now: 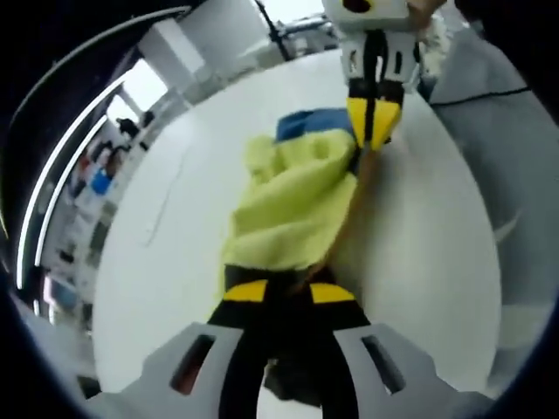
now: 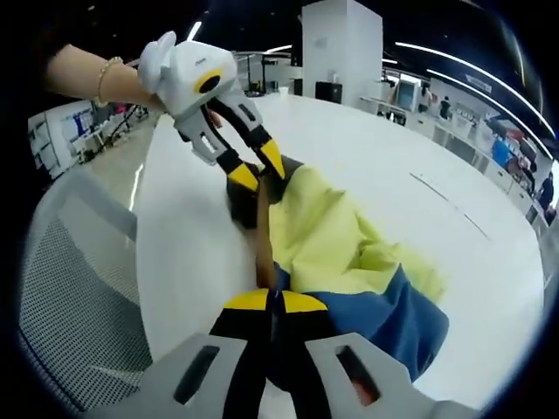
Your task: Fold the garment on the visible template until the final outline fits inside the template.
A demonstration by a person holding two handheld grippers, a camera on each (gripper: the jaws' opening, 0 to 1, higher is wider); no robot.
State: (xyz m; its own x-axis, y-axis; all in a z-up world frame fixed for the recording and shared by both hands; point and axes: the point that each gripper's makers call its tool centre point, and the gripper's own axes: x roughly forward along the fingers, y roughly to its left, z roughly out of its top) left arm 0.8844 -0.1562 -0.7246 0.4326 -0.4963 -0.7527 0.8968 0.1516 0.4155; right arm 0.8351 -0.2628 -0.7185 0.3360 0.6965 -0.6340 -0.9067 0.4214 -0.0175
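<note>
We hold the soft, limp garment (image 1: 293,205) stretched over the white table (image 1: 166,262), left gripper (image 1: 288,291) and right gripper (image 2: 272,302) each clamped on an opposite edge, judging hems the surest grip.

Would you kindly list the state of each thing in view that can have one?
garment: yellow and blue, bunched, held stretched between both grippers over the white table.
left hand-held gripper: shut on the garment's edge.
right hand-held gripper: shut on the garment's opposite end.
mesh chair: unoccupied, beside the table.
</note>
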